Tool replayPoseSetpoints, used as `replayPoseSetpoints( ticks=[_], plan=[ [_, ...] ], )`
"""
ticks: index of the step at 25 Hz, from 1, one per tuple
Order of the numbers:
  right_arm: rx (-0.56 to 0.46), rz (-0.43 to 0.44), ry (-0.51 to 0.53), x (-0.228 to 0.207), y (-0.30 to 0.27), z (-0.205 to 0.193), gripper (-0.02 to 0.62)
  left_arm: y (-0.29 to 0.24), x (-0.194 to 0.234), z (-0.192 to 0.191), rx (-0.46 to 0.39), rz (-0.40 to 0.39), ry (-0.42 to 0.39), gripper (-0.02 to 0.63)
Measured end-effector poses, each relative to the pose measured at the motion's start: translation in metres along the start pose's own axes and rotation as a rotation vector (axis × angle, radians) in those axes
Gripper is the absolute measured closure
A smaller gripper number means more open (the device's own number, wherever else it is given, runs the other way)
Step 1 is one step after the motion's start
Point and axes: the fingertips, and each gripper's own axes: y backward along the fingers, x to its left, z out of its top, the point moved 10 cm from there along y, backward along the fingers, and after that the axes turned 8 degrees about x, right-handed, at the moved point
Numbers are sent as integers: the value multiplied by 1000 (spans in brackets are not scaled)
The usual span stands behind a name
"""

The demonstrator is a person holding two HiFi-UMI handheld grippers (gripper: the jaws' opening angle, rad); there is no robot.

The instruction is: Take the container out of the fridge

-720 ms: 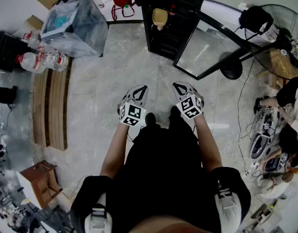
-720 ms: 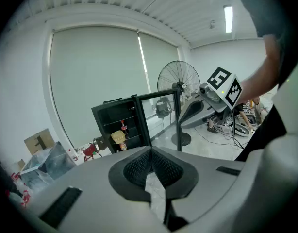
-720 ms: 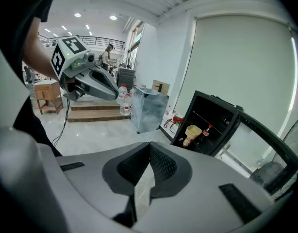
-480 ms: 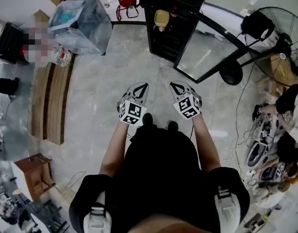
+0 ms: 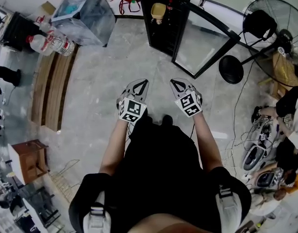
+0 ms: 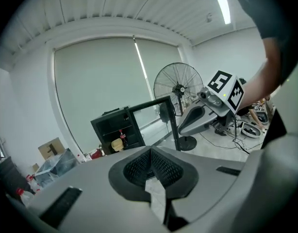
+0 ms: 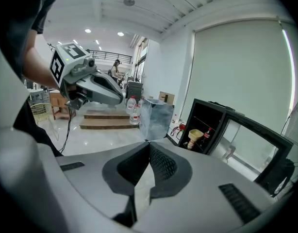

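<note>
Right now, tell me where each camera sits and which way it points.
Head view: on the person's head, looking down at their arms, left gripper and right gripper.
Left gripper view: on the left gripper, facing the open fridge; right gripper shows.
Right gripper view: on the right gripper, toward the fridge; left gripper shows.
All share the fridge's yellow container.

The cream container (image 5: 158,10) stands upright on a shelf inside the open black fridge (image 5: 162,39), at 12 o'clock.
</note>
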Motion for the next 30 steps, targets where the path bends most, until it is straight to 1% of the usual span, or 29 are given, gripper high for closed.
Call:
replayPoseSetpoints(
  ticks=[4,8,10,20,30],
  plan=[
    [-29,18,8,2,17,-12,597,14,-21,4,10,29,1,584],
    [-35,50,34,5,24,-14,597,20,-29,10,15,53,8,584],
    [-47,53,41,4,25,-13,597,19,-30,12,15,57,8,584],
    [-51,42,74,-3,23,-2,597,11,-21,19,-12,64,20,584],
    [-51,20,64,-3,9,10,597,2,0,13,-26,46,23,584]
  ],
)
